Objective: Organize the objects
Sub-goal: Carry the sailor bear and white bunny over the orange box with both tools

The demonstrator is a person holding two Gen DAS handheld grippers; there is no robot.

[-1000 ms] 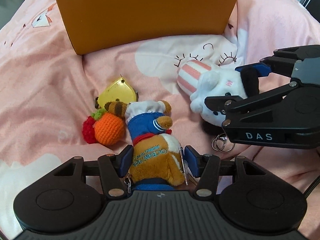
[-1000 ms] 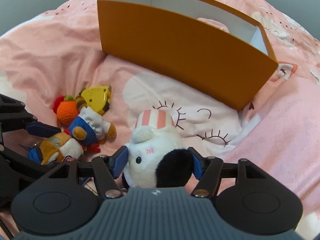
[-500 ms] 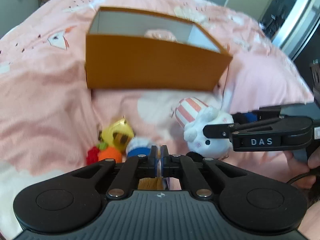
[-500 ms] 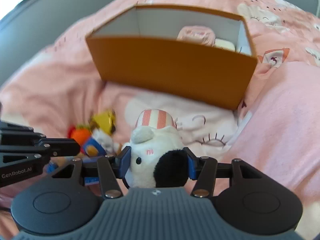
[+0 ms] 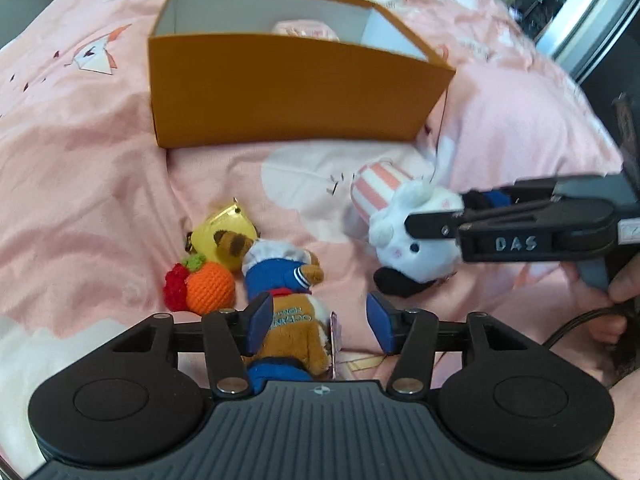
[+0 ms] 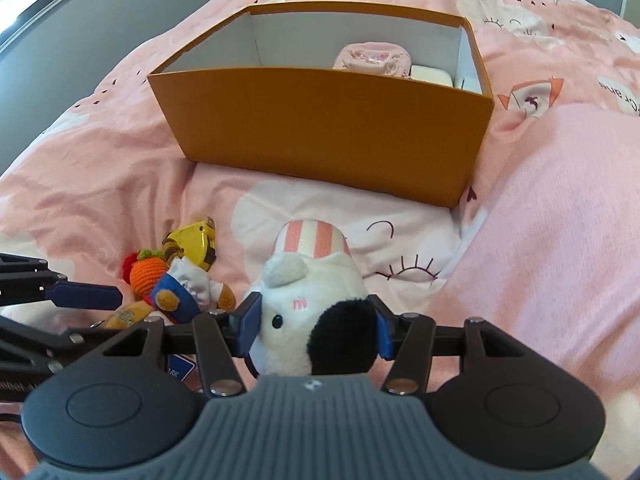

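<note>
A brown bear plush in a blue shirt and white chef hat [image 5: 288,292] lies on the pink bed. My left gripper [image 5: 318,324] is open around its lower body, the left pad touching it. My right gripper [image 6: 318,324] is shut on a white and black plush with a pink striped hat [image 6: 316,300], held just above the bed; it also shows in the left wrist view [image 5: 416,240]. An orange cardboard box [image 6: 324,128] stands open behind, holding a pink item [image 6: 372,58] and a white one [image 6: 432,76].
A yellow tape measure [image 5: 224,232] and a crocheted orange fruit with a red berry [image 5: 204,286] lie left of the bear. The pink printed bedding [image 5: 80,160] is soft and wrinkled, rising in a fold on the right [image 6: 560,240].
Both grippers rose and pulled back from the box. My left gripper snapped shut off the bear half a second ago, then opened around it again. My right gripper kept the white plush.
</note>
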